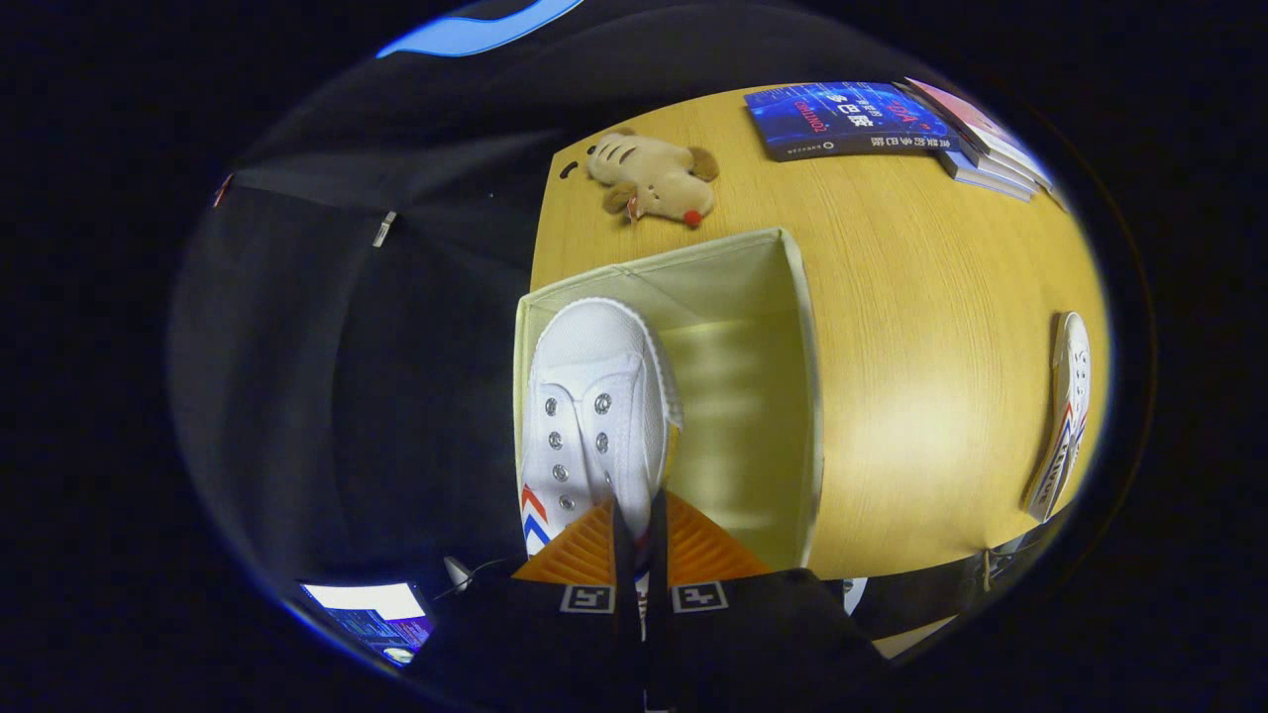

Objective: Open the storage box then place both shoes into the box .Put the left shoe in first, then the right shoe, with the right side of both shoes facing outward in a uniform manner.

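While gripper (639, 525) pinches shoe (594, 416) — heel hidden — over box (792, 297).

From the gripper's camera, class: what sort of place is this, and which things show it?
Probably a staged test booth, not a home: black cloth wall behind a wooden table, props like a plush toy and books. The fingers grip a white shoe over an open storage box.

The gripper (634, 525) hides the heel of the shoe (594, 416) it pinches. That shoe covers the box's (807, 396) left wall inside. The far right shoe (1065, 416) is squashed thin. The books (981, 139) are partly cut off.
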A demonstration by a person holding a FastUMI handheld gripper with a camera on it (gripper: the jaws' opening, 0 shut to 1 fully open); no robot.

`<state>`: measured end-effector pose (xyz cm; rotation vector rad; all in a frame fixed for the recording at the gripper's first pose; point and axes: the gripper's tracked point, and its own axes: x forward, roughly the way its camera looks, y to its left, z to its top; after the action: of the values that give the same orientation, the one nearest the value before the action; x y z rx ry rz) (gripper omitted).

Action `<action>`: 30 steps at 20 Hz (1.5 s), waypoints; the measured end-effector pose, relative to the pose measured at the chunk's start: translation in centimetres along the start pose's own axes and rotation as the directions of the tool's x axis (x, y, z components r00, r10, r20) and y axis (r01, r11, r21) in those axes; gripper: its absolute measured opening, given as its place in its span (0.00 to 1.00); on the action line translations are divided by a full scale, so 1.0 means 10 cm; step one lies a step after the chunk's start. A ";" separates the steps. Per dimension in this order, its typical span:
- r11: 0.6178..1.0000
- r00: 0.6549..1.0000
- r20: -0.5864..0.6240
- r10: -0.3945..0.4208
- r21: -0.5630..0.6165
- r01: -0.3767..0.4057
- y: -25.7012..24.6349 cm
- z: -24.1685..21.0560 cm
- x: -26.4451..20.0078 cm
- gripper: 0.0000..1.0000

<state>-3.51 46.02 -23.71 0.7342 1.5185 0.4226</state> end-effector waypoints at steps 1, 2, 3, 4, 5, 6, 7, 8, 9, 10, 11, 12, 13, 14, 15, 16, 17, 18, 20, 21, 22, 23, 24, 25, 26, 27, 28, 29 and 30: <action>1.000 1.000 -0.007 -0.005 0.004 0.005 0.03 0.00 0.07 0.06; 1.000 1.000 -0.011 -0.008 0.008 0.008 0.05 0.01 0.11 0.06; 1.000 1.000 -0.008 -0.013 0.010 0.014 0.06 0.04 0.16 0.06; 1.000 1.000 -0.002 -0.022 0.017 0.022 0.06 0.08 0.20 0.06; 0.999 1.000 -0.001 -0.026 0.027 0.026 0.07 0.10 0.24 0.06; 0.999 1.000 -0.001 -0.026 0.032 0.026 0.08 0.11 0.27 0.06; 0.999 1.000 0.000 -0.030 0.035 0.030 0.08 0.13 0.31 0.06; 0.999 0.999 0.002 -0.040 0.034 0.040 0.06 0.15 0.36 0.06; 0.998 0.998 0.001 -0.055 0.030 0.055 0.03 0.14 0.40 0.06; 0.997 0.998 0.002 -0.069 0.023 0.069 0.02 0.13 0.44 0.06; 0.997 0.997 -0.002 -0.081 0.012 0.081 0.00 0.12 0.49 0.06; 0.996 0.996 -0.012 -0.089 0.011 0.089 -0.01 0.09 0.53 0.06; 0.996 0.996 -0.020 -0.092 0.014 0.092 0.00 0.06 0.57 0.06; 0.995 0.995 -0.023 -0.095 0.014 0.095 0.00 0.06 0.60 0.06; 0.996 0.995 -0.025 -0.093 0.014 0.093 0.00 0.06 0.62 0.06; 0.996 0.996 -0.026 -0.083 0.013 0.084 0.02 0.07 0.63 0.07; 0.998 0.998 -0.033 -0.054 0.019 0.054 0.08 0.06 0.64 0.09; 1.000 0.999 -0.041 -0.002 0.030 0.003 0.19 0.03 0.64 0.18; 0.996 0.996 -0.028 0.080 0.039 -0.079 0.39 0.12 0.58 0.45; 0.995 0.995 -0.019 0.095 0.019 -0.095 0.43 0.13 0.55 0.61; 0.995 0.995 -0.014 0.096 -0.009 -0.096 0.43 0.13 0.52 0.78; 0.995 0.995 -0.009 0.097 -0.031 -0.097 0.41 0.12 0.49 0.95; 0.994 0.995 -0.004 0.104 -0.043 -0.104 0.41 0.11 0.44 0.97; 0.992 0.993 0.001 0.115 -0.052 -0.114 0.41 0.10 0.38 0.97; 0.990 0.992 0.007 0.125 -0.061 -0.125 0.41 0.10 0.31 0.97; 0.988 0.990 0.017 0.139 -0.070 -0.138 0.41 0.10 0.20 0.97; 0.986 0.988 0.036 0.151 -0.080 -0.148 0.39 0.12 0.09 0.97; 0.984 0.985 0.060 0.161 -0.089 -0.155 0.36 0.15 -0.04 0.97; 0.982 0.982 0.084 0.168 -0.098 -0.160 0.29 0.18 -0.19 0.97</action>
<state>-1.25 46.59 -20.57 0.7998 1.3484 0.5707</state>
